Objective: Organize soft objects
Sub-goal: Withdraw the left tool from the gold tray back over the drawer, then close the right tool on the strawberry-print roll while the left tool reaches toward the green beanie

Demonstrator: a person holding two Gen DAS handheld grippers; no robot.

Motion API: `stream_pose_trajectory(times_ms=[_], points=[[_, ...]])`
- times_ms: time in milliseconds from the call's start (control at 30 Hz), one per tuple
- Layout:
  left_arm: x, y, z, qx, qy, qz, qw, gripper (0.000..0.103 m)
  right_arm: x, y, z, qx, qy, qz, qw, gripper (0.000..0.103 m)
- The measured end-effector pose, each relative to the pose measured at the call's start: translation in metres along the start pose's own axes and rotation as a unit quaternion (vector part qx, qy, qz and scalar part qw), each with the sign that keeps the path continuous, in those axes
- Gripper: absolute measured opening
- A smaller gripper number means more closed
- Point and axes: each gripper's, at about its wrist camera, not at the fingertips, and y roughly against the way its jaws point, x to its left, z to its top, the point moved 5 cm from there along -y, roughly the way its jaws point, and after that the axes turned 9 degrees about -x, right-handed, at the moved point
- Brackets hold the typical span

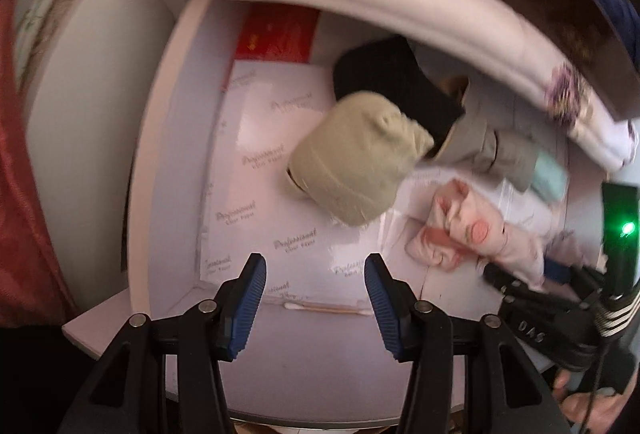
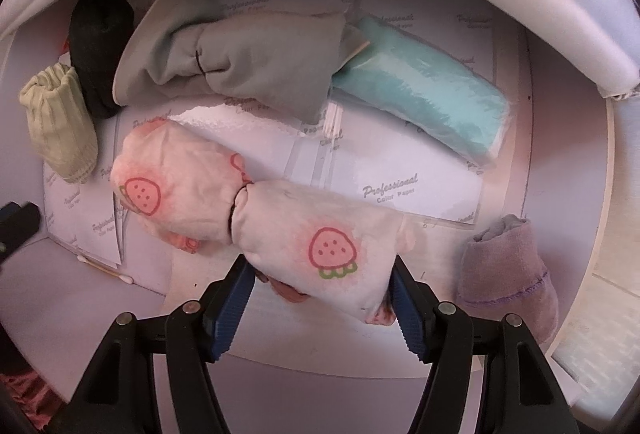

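1. Left gripper points down, fingers apart with nothing between them, only the white printed sheets and a cotton swab below.
2. Right gripper points down too, fingers spread on either side of the pink strawberry-print bundle; its near end lies between the pads, and I cannot tell whether they press it.
3. That bundle is tied at its middle and lies on the sheets inside the drawer.
4. Left to right around it: beige sock roll, black roll, grey tied bundle, teal packet, mauve sock roll.
5. A white cloth with a purple flower print hangs over the far rim.
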Motion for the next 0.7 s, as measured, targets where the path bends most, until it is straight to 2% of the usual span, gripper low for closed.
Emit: stream_pose_trajectory(times_ms=[367, 567, 700], points=[[0.005, -0.017, -0.016, 0.033, 0.004, -0.001, 0.9994, 0.053, 0.004, 0.03, 0.001, -0.034, 0.04, -0.018, 0.998, 0.072], [0.001, -0.02, -0.015, 0.031, 0.009, -0.009, 0.9994, 0.053, 0.025, 0.051, 0.006, -0.069, 0.113, -0.029, 0.991, 0.075], [0.005, -0.019, -0.012, 0.032, 0.009, -0.009, 0.9994, 0.053, 0.035, 0.053, 0.008, -0.067, 0.158, -0.043, 0.984, 0.075]])
